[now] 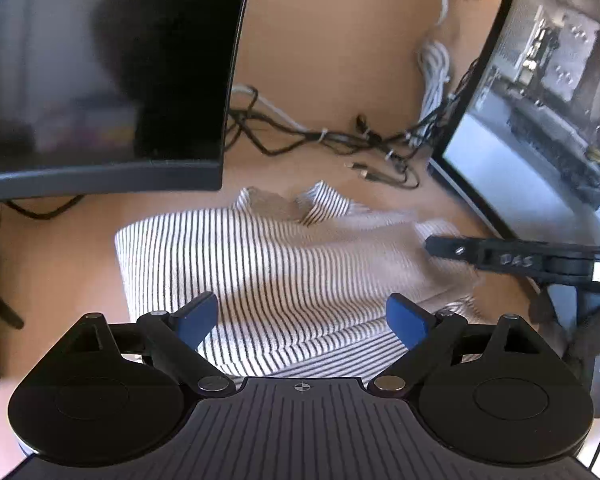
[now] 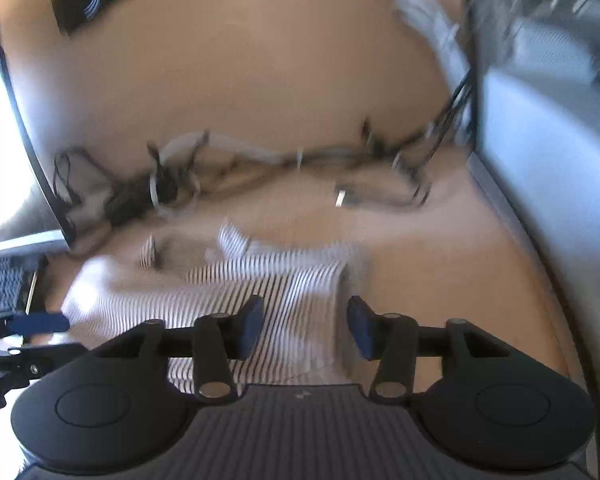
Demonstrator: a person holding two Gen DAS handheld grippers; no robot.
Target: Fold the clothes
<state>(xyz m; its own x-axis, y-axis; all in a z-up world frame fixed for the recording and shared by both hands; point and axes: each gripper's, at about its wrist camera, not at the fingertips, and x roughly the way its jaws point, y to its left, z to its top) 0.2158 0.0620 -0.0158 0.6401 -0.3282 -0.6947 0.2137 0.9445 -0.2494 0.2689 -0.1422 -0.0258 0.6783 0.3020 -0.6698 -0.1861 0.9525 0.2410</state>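
Left wrist view looks down on a striped shirt [image 1: 260,264], white with thin dark stripes, lying folded on a light wooden desk [image 1: 328,40]. The shirt serves as the reference here. Its collar [image 1: 312,204] lies at the far edge of the shirt, and a folded layer crosses its near part. The left gripper [image 1: 302,320] hovers over the near edge of the shirt with its blue pads [image 1: 198,318] spread wide; cloth shows beneath the gap, but neither pad presses on it and nothing is held. To the right of the shirt, a black finger of the right gripper [image 1: 460,250] reaches over its right edge. Beyond the shirt lies a tangle of black and white cables [image 1: 320,136]. A dark monitor [image 1: 100,72] stands beyond and to the left of the shirt, and a second screen [image 1: 540,120] stands to its right.

Right wrist view is blurred. The right gripper [image 2: 304,326] sits over the right edge of the shirt [image 2: 220,288], its jaws partly apart, with striped cloth under the gap and no grip on it. The left gripper's blue pad [image 2: 40,323] shows at the shirt's left side. A keyboard [image 2: 4,280] lies left of the shirt, the cables [image 2: 240,168] beyond it.
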